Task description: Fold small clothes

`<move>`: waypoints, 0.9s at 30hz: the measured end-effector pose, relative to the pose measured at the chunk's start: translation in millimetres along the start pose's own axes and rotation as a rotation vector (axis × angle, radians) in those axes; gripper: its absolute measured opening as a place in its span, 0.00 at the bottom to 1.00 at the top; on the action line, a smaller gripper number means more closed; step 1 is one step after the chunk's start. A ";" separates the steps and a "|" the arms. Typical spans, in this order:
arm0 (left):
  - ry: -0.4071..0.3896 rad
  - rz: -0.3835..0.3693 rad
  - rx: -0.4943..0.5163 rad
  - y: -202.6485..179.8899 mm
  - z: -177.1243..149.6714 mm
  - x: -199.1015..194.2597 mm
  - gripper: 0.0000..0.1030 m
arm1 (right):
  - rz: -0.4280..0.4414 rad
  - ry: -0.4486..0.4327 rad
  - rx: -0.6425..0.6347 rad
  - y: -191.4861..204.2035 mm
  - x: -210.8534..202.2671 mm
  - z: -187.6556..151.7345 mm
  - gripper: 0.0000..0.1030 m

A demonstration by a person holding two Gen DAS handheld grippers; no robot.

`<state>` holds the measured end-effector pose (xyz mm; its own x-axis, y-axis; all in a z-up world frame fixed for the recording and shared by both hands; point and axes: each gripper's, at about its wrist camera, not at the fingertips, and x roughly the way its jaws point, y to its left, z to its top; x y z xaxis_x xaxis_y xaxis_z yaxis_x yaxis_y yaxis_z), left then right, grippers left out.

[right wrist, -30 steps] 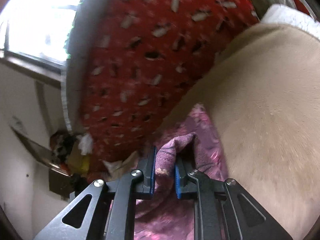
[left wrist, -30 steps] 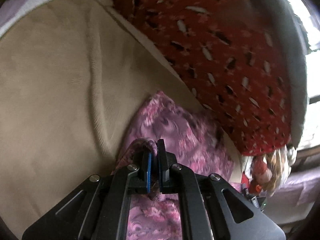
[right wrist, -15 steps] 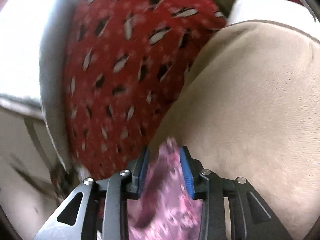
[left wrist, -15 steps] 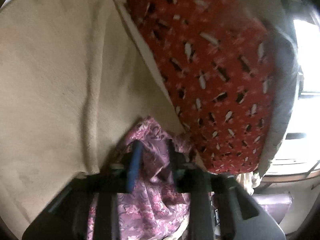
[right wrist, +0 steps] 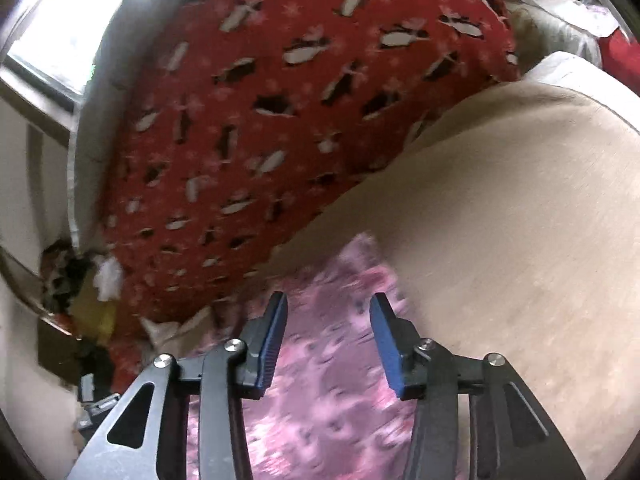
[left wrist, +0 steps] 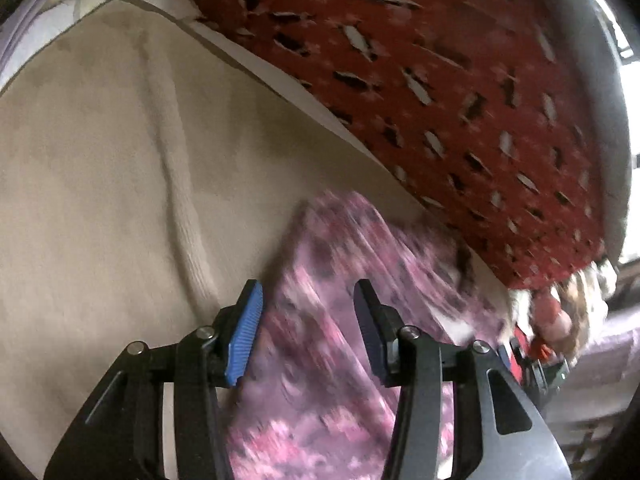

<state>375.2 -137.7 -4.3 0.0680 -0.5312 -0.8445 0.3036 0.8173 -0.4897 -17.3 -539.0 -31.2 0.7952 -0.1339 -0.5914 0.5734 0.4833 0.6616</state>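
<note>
Jaws of both grippers are opening, each pair standing apart with nothing pinched between the blue pads; the pink cloth lies beneath and beyond them, not in their grip.

Largest in both views is the beige blanket [left wrist: 100, 184], a soft pale spread that fills the left of the left wrist view and the right of the right wrist view, with a long raised crease running down it in the left view. Next is the red blanket [left wrist: 460, 92], printed with small black-and-white figures, lying along the beige one's far edge and backed by a grey border. A bright window [right wrist: 52, 36] shows at the upper left of the right wrist view.

On the beige blanket, close against the red one's edge, lies the cloth [left wrist: 340, 288], a pink and purple patterned piece, blurred in both views. It spreads from under the left gripper [left wrist: 308, 298] out toward the red blanket. In the right wrist view the same cloth runs under the right gripper [right wrist: 328, 308], and its far corner reaches past the fingertips.

Smallest is some blurred clutter [right wrist: 80, 280] at the red blanket's end; what it is cannot be told.
</note>
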 end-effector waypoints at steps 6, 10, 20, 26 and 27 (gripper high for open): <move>0.042 -0.025 -0.001 -3.8 10.9 26.4 0.50 | -0.094 0.044 -0.036 -7.4 27.2 7.1 0.46; 0.008 0.019 0.118 -24.6 -3.6 27.7 0.27 | -0.090 0.051 -0.078 -5.7 31.1 5.5 0.23; -0.146 0.004 0.030 -25.2 12.3 -1.7 0.04 | 0.071 -0.152 -0.157 18.3 -23.1 33.7 0.05; -0.026 0.020 -0.154 15.3 14.5 46.7 0.07 | -0.085 -0.050 -0.039 -20.0 21.2 38.2 0.05; -0.035 0.004 -0.166 18.9 11.1 44.4 0.07 | -0.102 0.002 -0.013 -28.8 32.1 34.5 0.05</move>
<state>394.4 -148.3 -48.6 0.1030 -0.5331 -0.8398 0.1422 0.8435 -0.5180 -1.4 -587.1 -53.4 0.7322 -0.1812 -0.6566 0.6491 0.4779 0.5919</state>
